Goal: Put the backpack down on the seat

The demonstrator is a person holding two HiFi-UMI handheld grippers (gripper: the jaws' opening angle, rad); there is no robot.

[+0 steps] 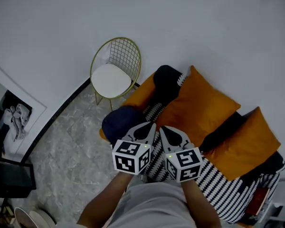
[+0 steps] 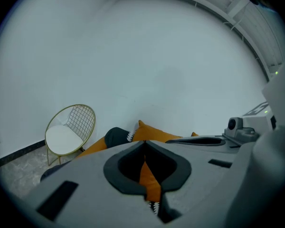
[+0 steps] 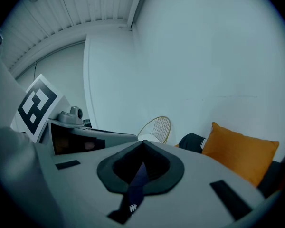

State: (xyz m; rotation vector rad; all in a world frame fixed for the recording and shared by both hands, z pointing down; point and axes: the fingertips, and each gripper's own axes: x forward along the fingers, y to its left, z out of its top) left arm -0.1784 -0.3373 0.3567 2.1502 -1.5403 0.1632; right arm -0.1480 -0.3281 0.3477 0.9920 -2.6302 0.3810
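While by the sofa [image 1: 223, 194] — left gripper [image 1: 150, 127], right gripper [image 1: 163, 129], jaws together.

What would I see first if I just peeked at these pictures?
The bright orange cushions on the black-and-white patterned sofa at the right jump out first. Next comes the gold wire chair with its white seat, standing by the wall past the sofa's far end. Close to the camera, the left gripper and right gripper sit side by side, both shut and holding nothing.
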